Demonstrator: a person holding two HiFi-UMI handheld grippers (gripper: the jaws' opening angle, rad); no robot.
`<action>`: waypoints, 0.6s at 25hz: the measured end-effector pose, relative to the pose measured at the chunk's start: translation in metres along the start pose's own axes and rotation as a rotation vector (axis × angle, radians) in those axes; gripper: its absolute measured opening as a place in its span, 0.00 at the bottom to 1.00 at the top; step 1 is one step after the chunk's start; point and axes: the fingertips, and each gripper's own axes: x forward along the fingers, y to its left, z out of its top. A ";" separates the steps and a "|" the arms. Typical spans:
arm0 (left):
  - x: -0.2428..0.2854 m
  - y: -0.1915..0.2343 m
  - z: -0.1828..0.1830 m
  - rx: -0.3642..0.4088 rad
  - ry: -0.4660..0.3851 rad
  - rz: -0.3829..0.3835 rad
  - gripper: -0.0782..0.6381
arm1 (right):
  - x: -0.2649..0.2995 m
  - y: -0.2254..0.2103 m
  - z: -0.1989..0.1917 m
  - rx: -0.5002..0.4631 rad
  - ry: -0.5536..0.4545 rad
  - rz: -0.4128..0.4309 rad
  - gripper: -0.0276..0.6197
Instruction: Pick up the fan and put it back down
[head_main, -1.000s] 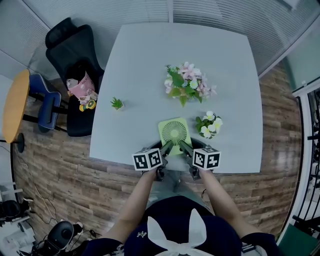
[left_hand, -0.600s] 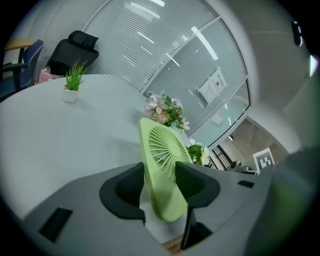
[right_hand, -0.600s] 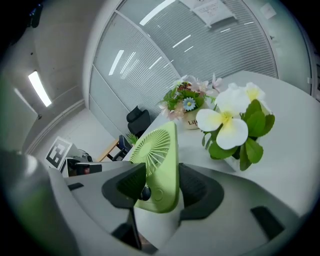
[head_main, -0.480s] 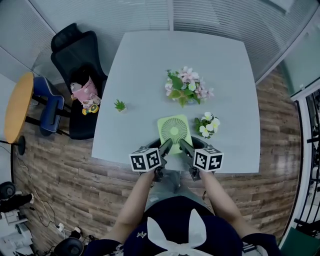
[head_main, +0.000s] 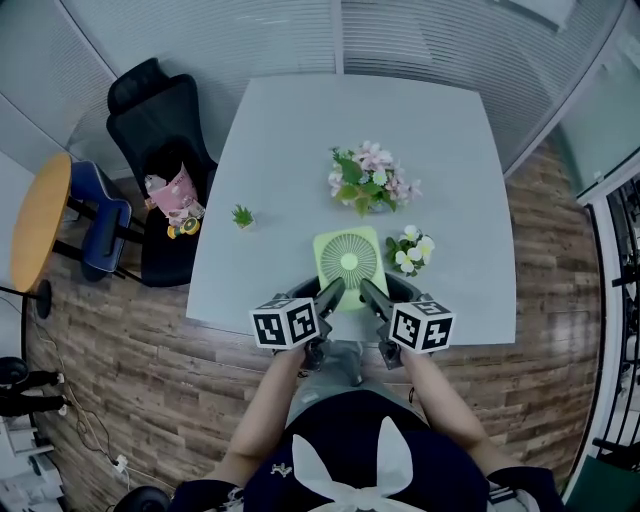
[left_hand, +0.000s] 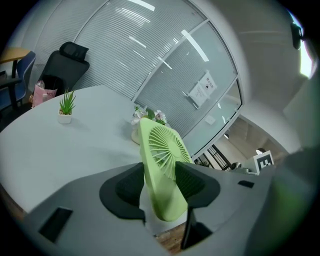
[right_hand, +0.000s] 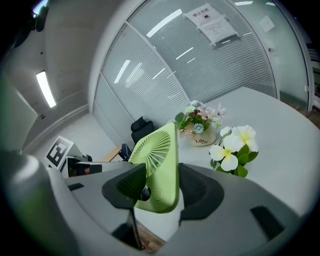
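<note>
- Left gripper (head_main: 330, 293) and right gripper (head_main: 368, 293): each clamped across the thickness of the flat, square, light-green plastic fan (head_main: 349, 263), one lower corner apiece. The two-sided hold likely keeps it from swinging.
- Fan hangs over the near edge of the pale grey table (head_main: 300, 130). Its base looks clear of the top, though no view shows the gap well.
- Round grille faces the person; long axis near upright, top leaning away.
- Beyond: white artificial flowers (head_main: 414, 250), then a potted pink bouquet (head_main: 370, 178).

Left gripper (head_main: 332, 290) and right gripper (head_main: 368, 292) sit side by side, jaws clamping the fan (head_main: 349, 256).
</note>
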 end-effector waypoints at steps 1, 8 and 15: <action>-0.003 -0.004 0.002 0.006 -0.003 -0.003 0.40 | -0.004 0.003 0.002 -0.002 -0.007 0.001 0.36; -0.021 -0.028 0.015 0.034 -0.025 -0.012 0.40 | -0.026 0.020 0.019 -0.012 -0.062 0.010 0.36; -0.031 -0.042 0.020 0.066 -0.049 -0.020 0.40 | -0.039 0.027 0.026 -0.020 -0.101 0.015 0.36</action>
